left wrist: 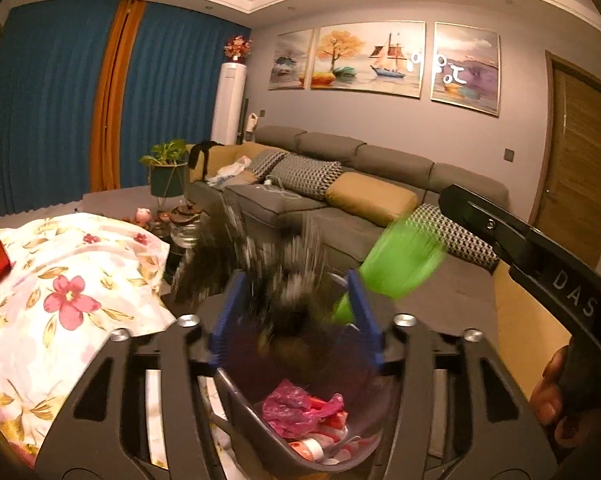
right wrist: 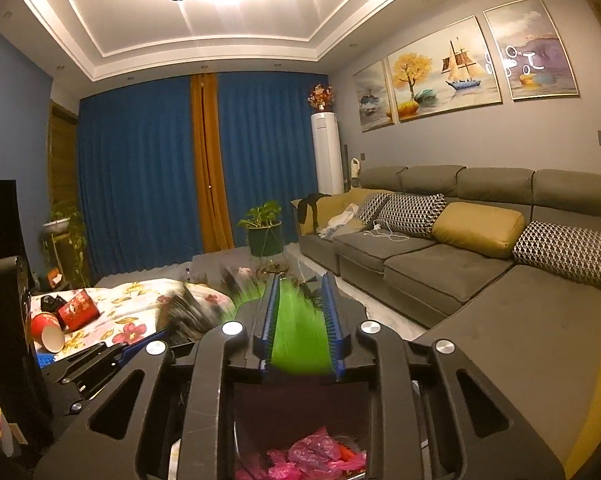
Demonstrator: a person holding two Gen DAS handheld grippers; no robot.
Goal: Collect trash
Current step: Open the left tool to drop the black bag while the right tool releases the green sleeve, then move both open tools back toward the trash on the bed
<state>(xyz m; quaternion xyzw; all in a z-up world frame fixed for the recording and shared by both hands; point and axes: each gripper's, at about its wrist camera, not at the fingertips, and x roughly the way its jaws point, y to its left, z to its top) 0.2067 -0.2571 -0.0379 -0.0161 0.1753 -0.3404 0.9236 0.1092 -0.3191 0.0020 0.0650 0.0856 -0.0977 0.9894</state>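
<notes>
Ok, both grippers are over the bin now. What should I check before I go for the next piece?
1. Bin below both grippers: ok, pink bags show under each.
2. Left gripper has let go: ok, fingers apart, dark piece blurred between them.
3. Right gripper has let go: cannot tell, blurred green piece fills the gap.
4. Both pieces landed in the bin: cannot tell.
5. Floral cloth cleared: not ok, tipped red cup and red box lie there.
</notes>
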